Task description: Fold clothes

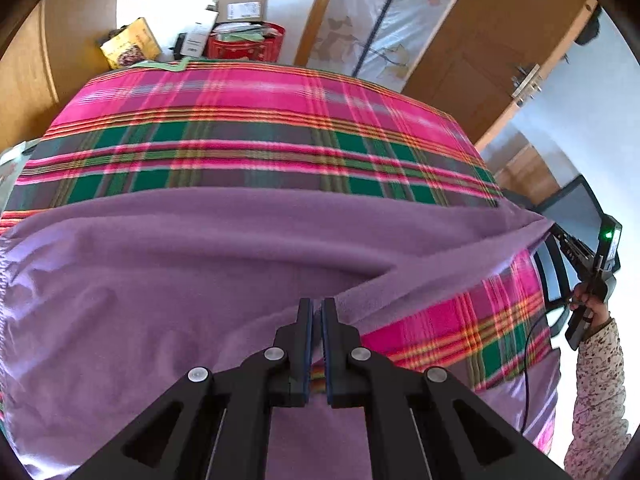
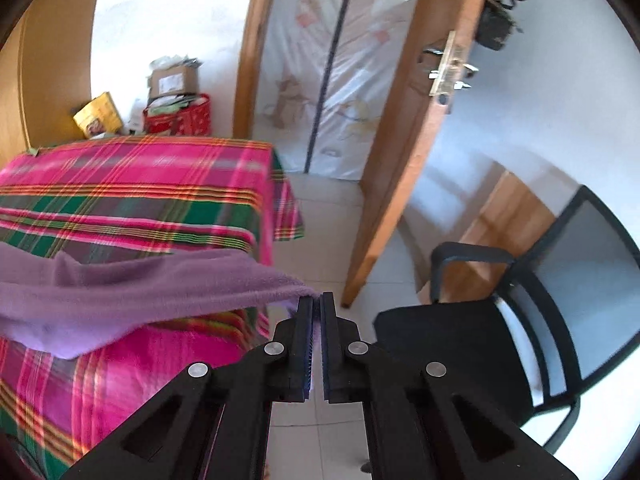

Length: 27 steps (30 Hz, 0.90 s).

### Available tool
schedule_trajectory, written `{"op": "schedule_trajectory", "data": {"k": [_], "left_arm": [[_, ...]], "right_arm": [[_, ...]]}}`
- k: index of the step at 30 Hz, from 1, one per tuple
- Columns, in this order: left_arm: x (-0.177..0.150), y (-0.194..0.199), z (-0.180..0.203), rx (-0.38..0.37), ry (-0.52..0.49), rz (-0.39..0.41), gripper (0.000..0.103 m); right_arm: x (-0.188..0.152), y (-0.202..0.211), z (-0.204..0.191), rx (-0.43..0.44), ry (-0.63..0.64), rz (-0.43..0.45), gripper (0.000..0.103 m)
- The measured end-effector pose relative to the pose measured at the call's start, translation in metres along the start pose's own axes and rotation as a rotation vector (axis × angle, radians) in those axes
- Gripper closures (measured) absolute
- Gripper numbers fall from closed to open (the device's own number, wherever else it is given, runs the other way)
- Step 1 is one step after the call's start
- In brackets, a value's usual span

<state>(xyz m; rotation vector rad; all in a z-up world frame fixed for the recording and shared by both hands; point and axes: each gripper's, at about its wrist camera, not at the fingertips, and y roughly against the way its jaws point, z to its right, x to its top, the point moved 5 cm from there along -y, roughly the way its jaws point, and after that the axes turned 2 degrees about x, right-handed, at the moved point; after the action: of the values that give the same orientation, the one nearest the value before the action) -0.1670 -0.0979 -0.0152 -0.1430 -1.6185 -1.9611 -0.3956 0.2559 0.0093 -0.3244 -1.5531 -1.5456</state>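
Fingers (image 2: 310, 320) of the right gripper (image 2: 316, 300) are pressed together on a corner of the soft purple fleece garment (image 1: 200, 264), and a sliver of purple shows between the pads. That corner is drawn out past the right edge of the counter, which is draped in a pink-and-green plaid cloth (image 1: 256, 120), so the fabric hangs in a stretched span over the tiled floor (image 2: 320, 216), near the black mesh office chair (image 2: 500, 320). This hold looks meant to pull the cloth taut before a fold.

From the left wrist view, the left gripper (image 1: 317, 304) has its fingers together as well, apparently clamped on a raised ridge of the same garment near the front edge of the plaid cloth; the fabric runs up to the tips, though the bite itself is partly hidden. Most of the garment lies spread across the near half of the plaid cloth, its far edge fairly straight. With two points held, the piece seems ready to be lifted and laid over itself.
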Motion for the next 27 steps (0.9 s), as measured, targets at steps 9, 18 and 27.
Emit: {"op": "schedule_trajectory", "data": {"k": [9, 18, 27], "left_arm": [[-0.034, -0.004, 0.016, -0.014, -0.050, -0.084, 0.099], [-0.053, 0.001, 0.028, -0.032, -0.154, -0.147, 0.098], [-0.052, 0.048, 0.009, -0.071, -0.144, -0.058, 0.097]], "right_arm": [[-0.057, 0.025, 0.013, 0.007, 0.029, -0.056, 0.099], [-0.103, 0.012, 0.030, -0.039, -0.024, -0.260, 0.099], [-0.047, 0.096, -0.010, 0.035, 0.016, -0.074, 0.099]]}}
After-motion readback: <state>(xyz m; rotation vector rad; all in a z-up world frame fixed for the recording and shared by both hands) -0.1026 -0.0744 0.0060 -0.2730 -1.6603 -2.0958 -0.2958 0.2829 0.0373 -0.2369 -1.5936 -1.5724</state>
